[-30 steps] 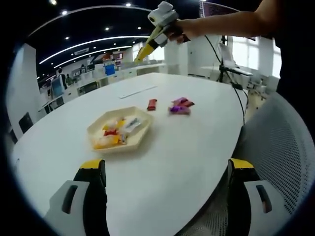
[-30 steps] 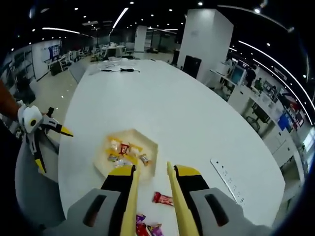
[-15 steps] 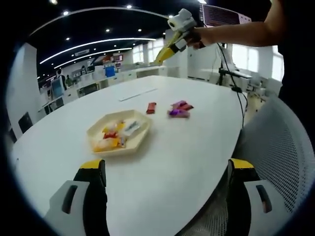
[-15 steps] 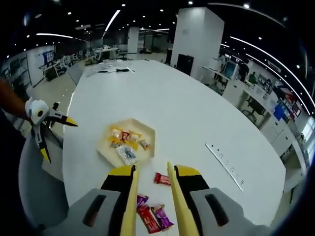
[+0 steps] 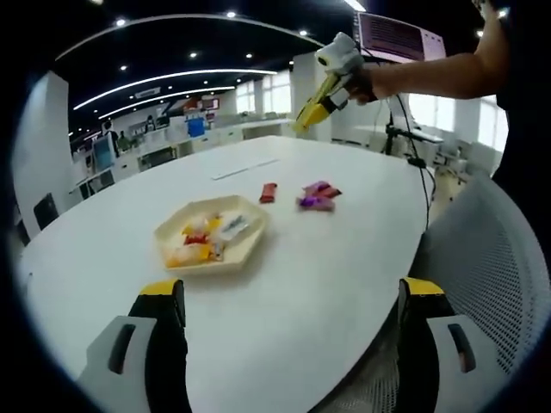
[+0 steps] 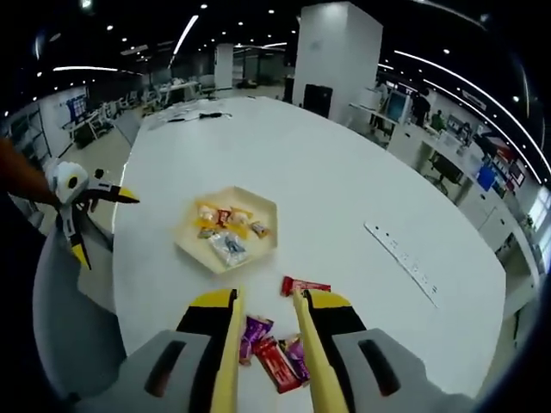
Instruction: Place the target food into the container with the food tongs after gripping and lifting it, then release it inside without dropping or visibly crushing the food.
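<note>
**Snacks not yet gripped**

Nothing is held by the right tongs (image 6: 264,331); the jaws are set narrowly apart, empty, above the loose snacks (image 6: 274,354), which lie just beneath their tips. The tray (image 6: 266,250), already stocked with sweets, is seen just beyond. The left tongs (image 5: 288,297) are held wide apart, well short of the tray. Gripping, lifting and release are judged outstanding. A white table (image 6: 344,189) in an open office is shown.

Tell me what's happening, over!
Left gripper open, empty, low over table edge. Right gripper nearly shut, empty, above loose snack packets. Tray already holds snacks. Nothing in the way.
</note>
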Demonstrator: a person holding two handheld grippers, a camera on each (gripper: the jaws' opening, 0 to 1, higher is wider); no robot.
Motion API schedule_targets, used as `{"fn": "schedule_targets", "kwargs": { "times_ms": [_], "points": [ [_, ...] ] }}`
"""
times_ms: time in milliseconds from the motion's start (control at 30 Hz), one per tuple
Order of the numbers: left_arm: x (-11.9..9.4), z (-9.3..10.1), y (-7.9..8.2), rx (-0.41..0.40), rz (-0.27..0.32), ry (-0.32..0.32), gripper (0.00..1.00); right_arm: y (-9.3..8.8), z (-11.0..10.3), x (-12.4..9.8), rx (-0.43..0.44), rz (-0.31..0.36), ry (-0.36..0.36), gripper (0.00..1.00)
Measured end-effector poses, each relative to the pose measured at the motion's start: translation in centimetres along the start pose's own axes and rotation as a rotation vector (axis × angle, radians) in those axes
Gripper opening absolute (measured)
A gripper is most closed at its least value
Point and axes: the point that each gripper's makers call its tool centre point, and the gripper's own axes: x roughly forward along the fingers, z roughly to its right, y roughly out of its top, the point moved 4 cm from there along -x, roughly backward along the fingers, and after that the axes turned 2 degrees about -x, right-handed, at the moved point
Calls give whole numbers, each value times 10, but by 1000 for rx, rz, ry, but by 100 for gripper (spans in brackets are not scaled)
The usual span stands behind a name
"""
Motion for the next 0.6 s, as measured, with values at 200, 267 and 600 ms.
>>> {"fn": "schedule_targets", "kwargs": {
  "times_ms": [200, 267, 600],
  "points": [
    [-2, -4, 2, -29, 19, 14, 99, -20, -4, 8, 39, -16, 2, 30],
    [-1, -4, 2, -34, 18, 10, 99, -24, -5, 11, 41, -23, -1, 30],
    [-4, -1, 9, -10, 60, 8, 99, -48, -11, 29, 104, -51, -26, 30]
  ]
}}
